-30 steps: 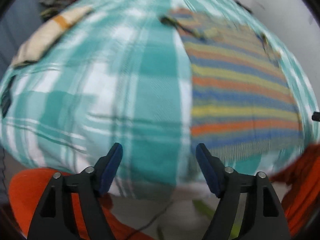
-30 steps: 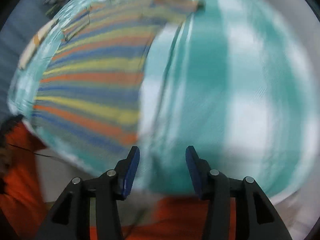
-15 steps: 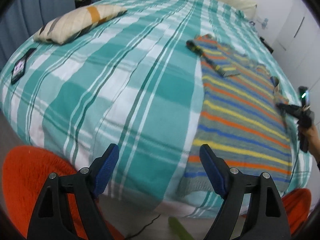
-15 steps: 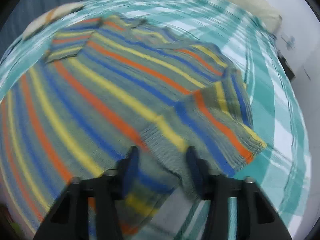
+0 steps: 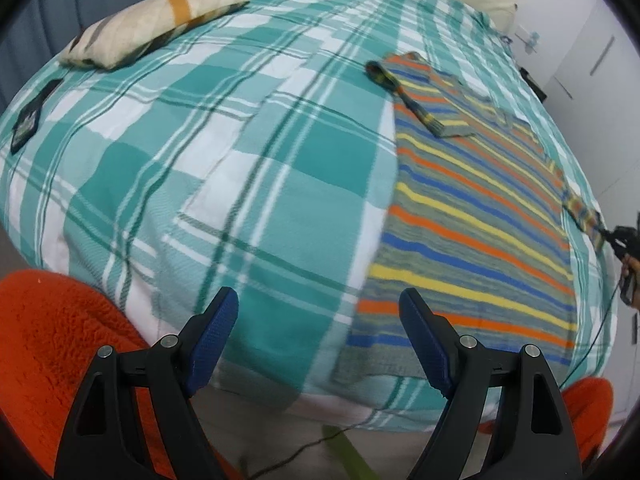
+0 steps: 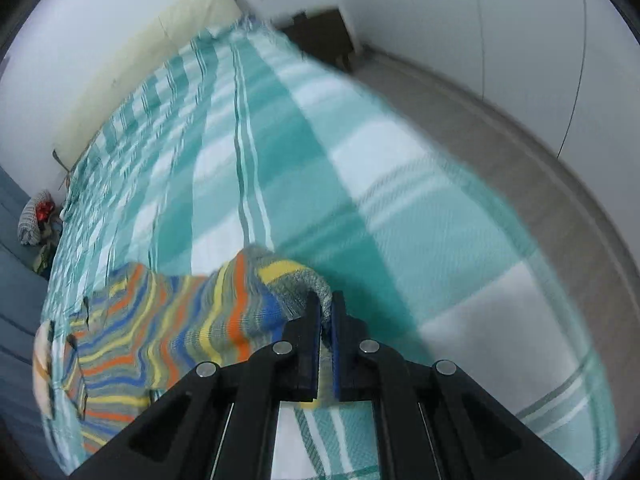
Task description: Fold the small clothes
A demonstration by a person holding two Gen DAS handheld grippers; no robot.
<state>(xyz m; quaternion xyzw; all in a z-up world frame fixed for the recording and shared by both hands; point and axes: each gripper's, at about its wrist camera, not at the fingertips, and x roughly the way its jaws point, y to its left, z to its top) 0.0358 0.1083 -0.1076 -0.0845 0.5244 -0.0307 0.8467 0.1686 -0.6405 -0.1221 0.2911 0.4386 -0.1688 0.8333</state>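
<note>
Jaws of the right gripper (image 6: 325, 312) are clamped on a sleeve end of the striped sweater (image 5: 472, 216), lifting it off the plaid bedspread (image 5: 224, 152); only the right wrist view shows this pinch closely. Jaws of the left gripper (image 5: 320, 340) stand wide apart above the bed's near edge, just beside the sweater's hem. Left of the sweater lies bare bedspread, with a pillow (image 5: 148, 32) far off.

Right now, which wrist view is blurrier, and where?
Right wrist view: heavy motion smear across the plaid bedspread and floor; the right gripper, shut on the striped sweater, stays sharp. Left wrist view: mostly crisp, mild softness on the sweater; fisheye bulge bends the bed edges.
</note>
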